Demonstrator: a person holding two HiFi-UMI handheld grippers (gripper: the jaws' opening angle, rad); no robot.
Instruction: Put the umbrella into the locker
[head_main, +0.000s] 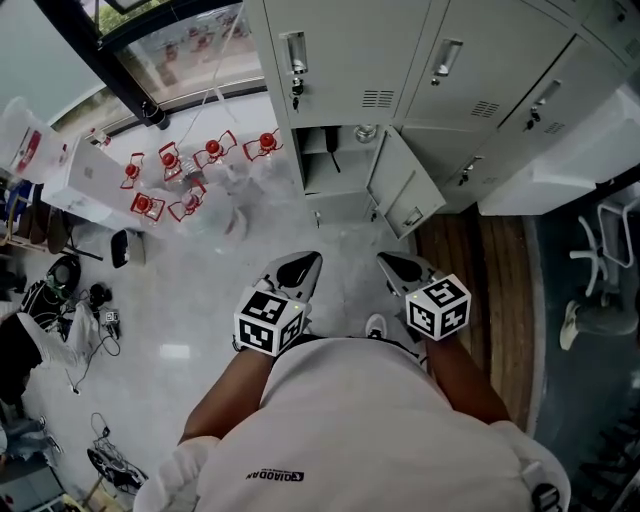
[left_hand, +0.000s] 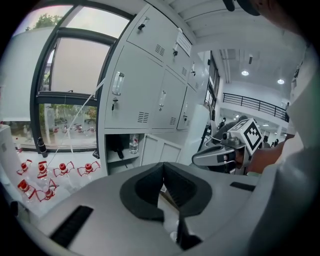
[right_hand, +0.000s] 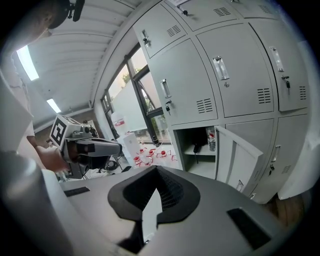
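One grey locker (head_main: 335, 165) stands open low in the bank, its door (head_main: 405, 185) swung out to the right. On its shelf lie a dark folded thing that looks like the umbrella (left_hand: 118, 145) (right_hand: 198, 146) and a clear bottle (left_hand: 133, 143) (right_hand: 211, 138). My left gripper (head_main: 300, 268) (left_hand: 163, 165) and right gripper (head_main: 400, 268) (right_hand: 156, 169) hover side by side in front of my chest, well short of the locker. Both are shut, with nothing between the pads. Each gripper shows in the other's view.
Several red-capped bottles (head_main: 190, 170) in plastic packs sit on the pale floor left of the locker, by a white box (head_main: 90, 180). Bags and cables (head_main: 60, 300) lie at far left. A wood floor strip (head_main: 490, 270) and an office chair (head_main: 600, 290) are to the right.
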